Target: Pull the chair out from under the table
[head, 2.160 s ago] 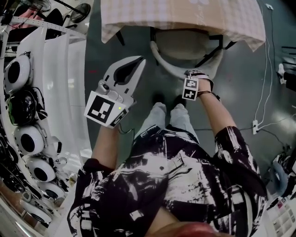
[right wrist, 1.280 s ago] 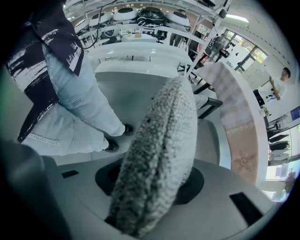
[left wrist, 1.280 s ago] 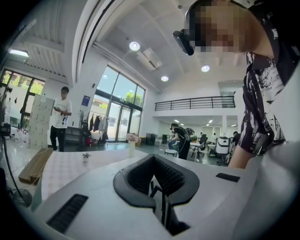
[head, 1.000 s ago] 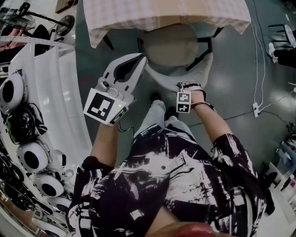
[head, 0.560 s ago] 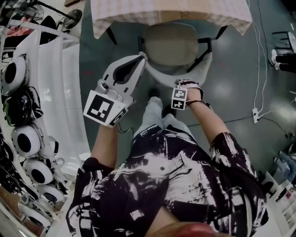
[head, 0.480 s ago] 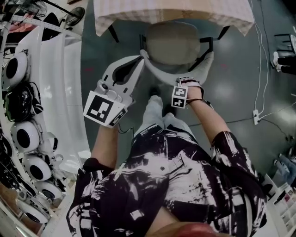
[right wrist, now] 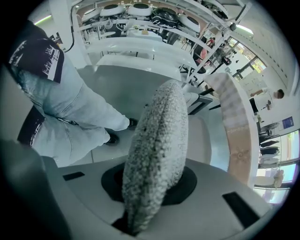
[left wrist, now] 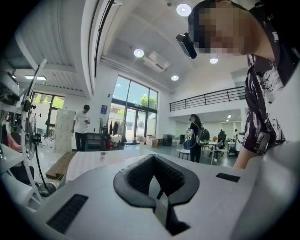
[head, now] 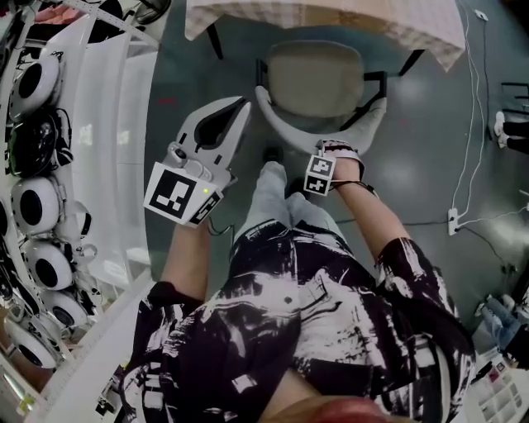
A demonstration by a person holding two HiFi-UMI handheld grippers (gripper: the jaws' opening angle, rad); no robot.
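Observation:
The chair, with a beige seat and a curved grey backrest, stands out from under the checked-cloth table. My right gripper points down onto the backrest's top edge near its right half. In the right gripper view the speckled backrest fills the gap of that gripper, whose jaws are closing on it. My left gripper hangs level beside the backrest's left end, not touching it. It is shut with nothing in it, and in its own view the left gripper faces the open hall.
A white shelf rack with several round black-and-white devices runs along the left. The person's legs and shoes stand just behind the chair. Cables and a power strip lie on the floor at right. Two people stand far off.
The chair has slid out toward me: its seat was half under the cloth and now lies wholly out. Both grippers came back with it.

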